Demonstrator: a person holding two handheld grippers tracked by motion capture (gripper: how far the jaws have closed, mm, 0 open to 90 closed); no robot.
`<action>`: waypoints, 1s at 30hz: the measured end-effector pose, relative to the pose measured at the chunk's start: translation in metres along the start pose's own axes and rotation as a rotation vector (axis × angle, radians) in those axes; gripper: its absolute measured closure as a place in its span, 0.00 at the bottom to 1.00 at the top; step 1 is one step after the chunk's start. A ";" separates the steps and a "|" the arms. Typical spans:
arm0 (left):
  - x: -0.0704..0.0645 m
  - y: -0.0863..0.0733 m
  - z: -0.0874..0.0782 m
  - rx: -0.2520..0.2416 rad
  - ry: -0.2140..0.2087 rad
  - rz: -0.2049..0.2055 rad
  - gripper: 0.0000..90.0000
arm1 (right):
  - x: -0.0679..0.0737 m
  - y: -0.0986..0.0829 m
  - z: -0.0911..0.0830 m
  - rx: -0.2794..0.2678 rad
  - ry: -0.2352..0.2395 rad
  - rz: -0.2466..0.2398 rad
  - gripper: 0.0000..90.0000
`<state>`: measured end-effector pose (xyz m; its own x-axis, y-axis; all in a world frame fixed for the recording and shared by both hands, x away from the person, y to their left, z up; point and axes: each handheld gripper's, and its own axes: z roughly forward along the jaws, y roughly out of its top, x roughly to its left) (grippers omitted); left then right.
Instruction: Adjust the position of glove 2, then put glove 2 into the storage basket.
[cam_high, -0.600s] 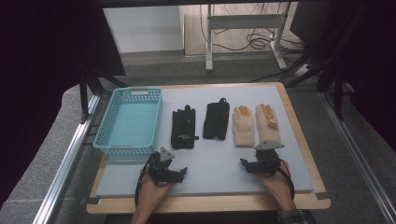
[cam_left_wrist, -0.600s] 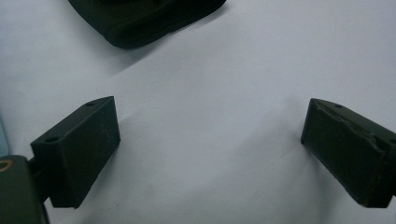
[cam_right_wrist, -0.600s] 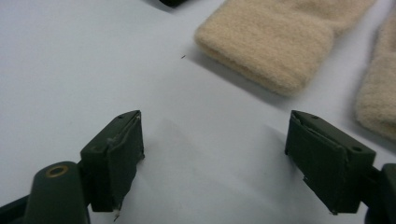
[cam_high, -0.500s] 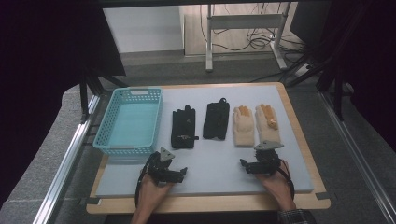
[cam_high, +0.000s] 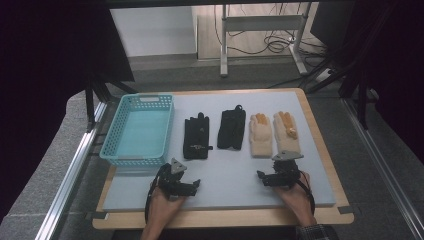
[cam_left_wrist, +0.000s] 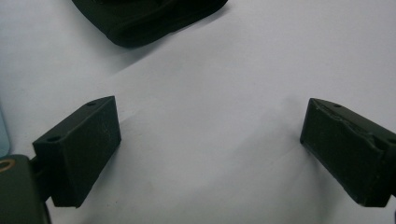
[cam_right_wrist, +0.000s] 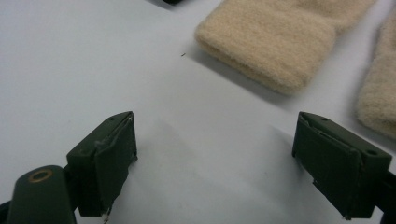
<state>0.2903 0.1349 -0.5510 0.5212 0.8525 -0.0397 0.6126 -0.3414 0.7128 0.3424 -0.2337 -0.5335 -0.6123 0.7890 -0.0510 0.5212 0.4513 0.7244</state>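
Comparing with the two earlier high views: both tongs are staying where they were near the front edge of the desk, and the four gloves and the basket are lying unmoved.

Left tongs (cam_high: 187, 185) are resting low over the desk (cam_high: 225, 172), jaws standing wide apart with bare surface between them in the left gripper view (cam_left_wrist: 210, 158). The pads (cam_left_wrist: 81, 151) are showing as matte black blocks, rectangular, slightly scuffed. Right tongs (cam_high: 267, 178) are likewise spread wide, holding nothing (cam_right_wrist: 212, 168); their pads (cam_right_wrist: 105, 161) are looking dark, worn at the edges.

The desk top is showing as a smooth pale grey-blue sheet on a wooden board.

Just ahead of the left tongs, the cuff of the left black glove (cam_high: 196, 138) is lying apart from the jaws (cam_left_wrist: 140, 21), dark, soft, rounded. Beside it the second black glove (cam_high: 231, 129) is lying flat, fingers pointing away.

Ahead of the right tongs, the left beige glove (cam_high: 261, 135) is showing a fuzzy knitted cuff (cam_right_wrist: 275, 42), near but not touching. The right beige glove (cam_high: 286, 132), with orange patches on the fingers, is lying just beside it (cam_right_wrist: 380, 105), its cuff closest to the right tongs.

At far left a turquoise plastic basket (cam_high: 114, 145), with perforated walls, is sitting on the desk.
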 end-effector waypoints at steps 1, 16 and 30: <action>0.000 0.000 0.000 -0.001 0.000 -0.001 0.06 | 0.000 0.000 0.000 0.000 0.000 0.000 0.15; -0.001 -0.001 0.000 -0.010 0.001 -0.009 0.06 | 0.001 0.000 -0.001 0.002 -0.002 0.006 0.17; -0.001 -0.001 0.000 -0.008 0.002 -0.007 0.06 | 0.011 0.010 -0.007 0.017 0.090 -0.014 0.24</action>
<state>0.2891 0.1350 -0.5517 0.5157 0.8557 -0.0431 0.6112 -0.3322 0.7184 0.3368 -0.2228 -0.5219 -0.6703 0.7421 0.0015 0.5214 0.4695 0.7125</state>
